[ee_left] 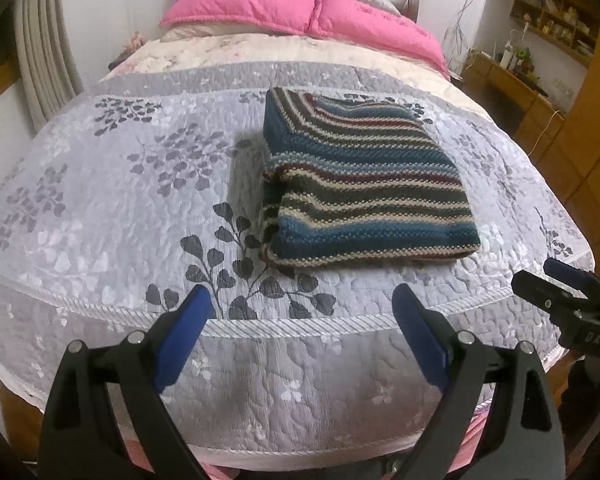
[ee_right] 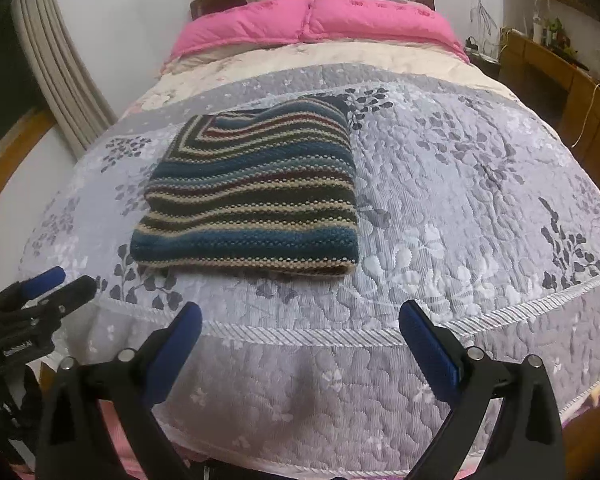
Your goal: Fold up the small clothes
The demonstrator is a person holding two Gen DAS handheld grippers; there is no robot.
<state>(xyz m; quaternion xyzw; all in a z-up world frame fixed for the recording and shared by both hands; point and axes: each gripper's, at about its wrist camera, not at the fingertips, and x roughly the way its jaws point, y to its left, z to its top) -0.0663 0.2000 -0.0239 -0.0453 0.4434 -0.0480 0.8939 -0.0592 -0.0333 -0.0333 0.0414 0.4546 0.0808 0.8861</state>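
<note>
Jaws apart on both our grippers, holding nothing.
Striped knit [ee_left: 364,184], folded into a thick rectangle, lies flat on grey leaf-print quilt [ee_left: 112,184]; left gripper [ee_left: 300,316] & right gripper [ee_right: 300,328] hover near bed's foot edge, apart from knit, pink duvet [ee_left: 260,4] beyond.

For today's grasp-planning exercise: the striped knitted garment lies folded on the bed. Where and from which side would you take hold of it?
Probably the near folded edge of the striped knitted garment. It lies flat as a thick stack on the quilt, its rounded near edge facing both open grippers, left and right. Come in low from the foot of the bed, one finger sliding under.
</note>
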